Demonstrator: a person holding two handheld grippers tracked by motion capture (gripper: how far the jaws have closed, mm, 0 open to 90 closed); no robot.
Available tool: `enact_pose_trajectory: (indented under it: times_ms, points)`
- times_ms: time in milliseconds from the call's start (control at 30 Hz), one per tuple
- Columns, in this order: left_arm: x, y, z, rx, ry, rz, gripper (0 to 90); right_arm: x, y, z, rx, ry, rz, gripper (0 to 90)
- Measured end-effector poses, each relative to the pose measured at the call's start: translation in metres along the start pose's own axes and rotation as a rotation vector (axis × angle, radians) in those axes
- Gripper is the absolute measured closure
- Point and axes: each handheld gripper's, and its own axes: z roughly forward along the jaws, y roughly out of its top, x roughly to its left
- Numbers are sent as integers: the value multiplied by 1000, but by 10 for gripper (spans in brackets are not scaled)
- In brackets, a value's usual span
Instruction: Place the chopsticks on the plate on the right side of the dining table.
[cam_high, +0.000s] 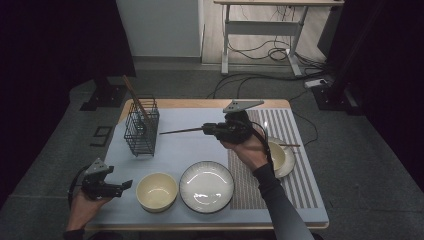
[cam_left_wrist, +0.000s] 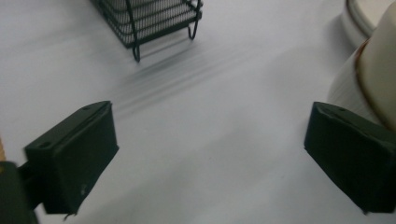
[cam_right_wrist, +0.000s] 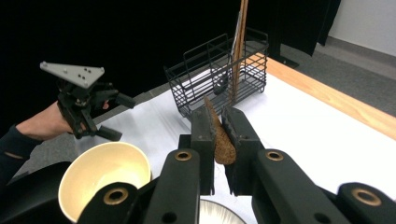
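My right gripper (cam_high: 205, 130) is shut on a brown chopstick (cam_high: 180, 131) that points left toward a black wire basket (cam_high: 141, 127). The right gripper view looks along that chopstick (cam_right_wrist: 219, 140), pinched between the jaws of the right gripper (cam_right_wrist: 218, 126), with the basket (cam_right_wrist: 219, 74) beyond. Another chopstick (cam_high: 136, 97) leans upright in the basket. My left gripper (cam_high: 125, 186) hovers open at the table's front left, next to a cream bowl (cam_high: 157, 191). In the left gripper view, nothing sits between the wide-apart jaws of the left gripper (cam_left_wrist: 210, 154).
A white plate (cam_high: 206, 186) lies right of the cream bowl. A second bowl (cam_high: 280, 156) with a chopstick (cam_high: 290, 145) across it sits on the striped mat (cam_high: 295, 175) under my right forearm. The pale table cover (cam_high: 190, 150) spreads between basket and dishes.
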Motion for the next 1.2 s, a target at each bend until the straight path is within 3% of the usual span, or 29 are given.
enact_pose_trajectory:
  times_ms: [267, 467, 633, 900, 1200]
  points:
    - [-14, 22, -12, -29, -13, 52, 85, -2, -19, 3, 1, 36, 16, 832]
    - [-26, 42, -15, -76, -56, 80, 153, -1, -29, 8, 4, 69, 25, 832]
    - [-34, 55, -6, -60, -59, 123, 188, 3, -31, 11, 6, 99, 24, 832]
    - [-35, 68, 10, -52, -91, 137, 311, 9, -32, 20, 24, 132, 11, 832]
    - [-45, 76, 22, -41, -106, 172, 420, 20, -32, 34, 48, 179, -3, 832]
